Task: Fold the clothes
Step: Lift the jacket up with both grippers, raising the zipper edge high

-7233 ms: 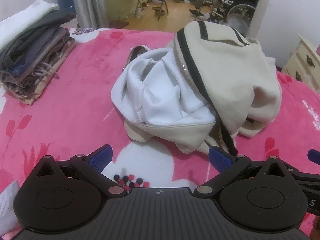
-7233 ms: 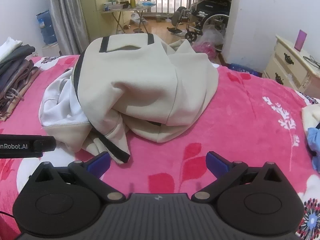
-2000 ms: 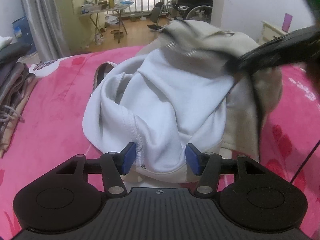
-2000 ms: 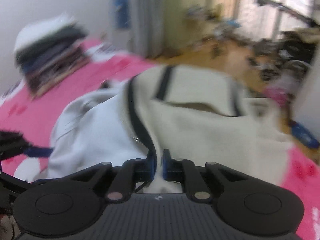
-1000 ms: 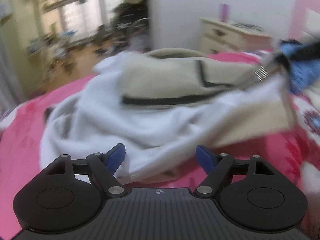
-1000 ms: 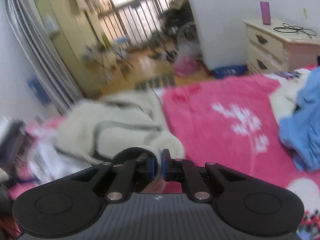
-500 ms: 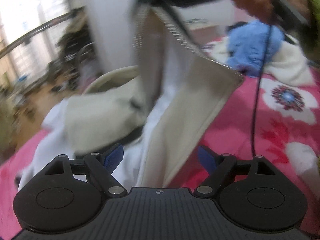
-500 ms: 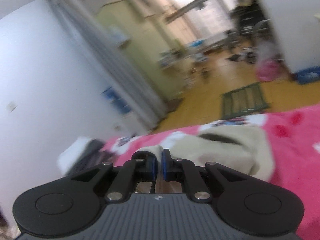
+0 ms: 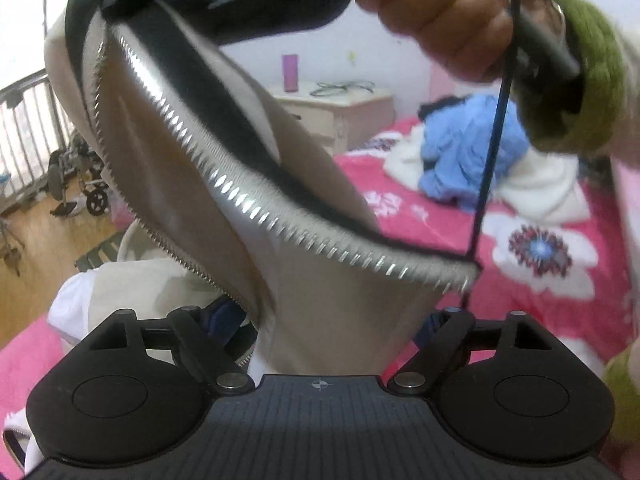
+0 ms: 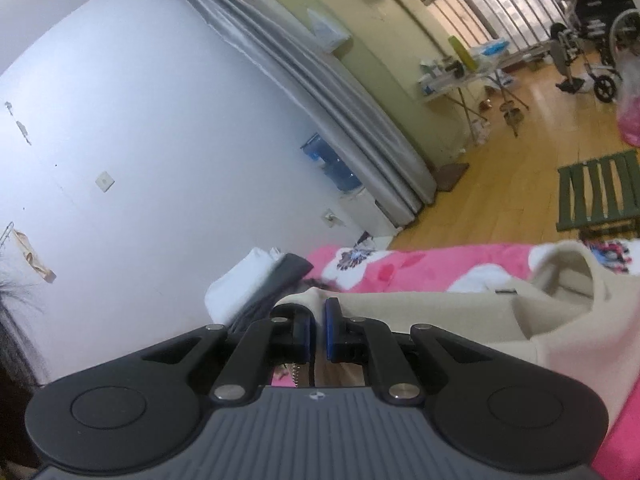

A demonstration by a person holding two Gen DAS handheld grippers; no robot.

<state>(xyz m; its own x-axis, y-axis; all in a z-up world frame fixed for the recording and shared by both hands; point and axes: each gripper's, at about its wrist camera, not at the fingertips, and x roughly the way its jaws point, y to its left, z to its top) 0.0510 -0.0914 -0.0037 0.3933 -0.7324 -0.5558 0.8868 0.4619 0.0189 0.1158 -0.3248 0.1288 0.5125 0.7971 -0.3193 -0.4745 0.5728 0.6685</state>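
I have the cream zip-up jacket (image 9: 320, 320) hoisted off the pink floral blanket (image 9: 540, 248), still at the shaking-out stage, no fold made yet. My right gripper (image 10: 317, 330) is clamped tight on the fabric by the collar end of the zipper (image 9: 280, 216), and the front edge hangs from it. My left gripper (image 9: 328, 320) stands wide, holding nothing; the jacket's lower front droops between its fingers without being pinched. Next, I judge, the left must close on that edge so I can spread the jacket flat.
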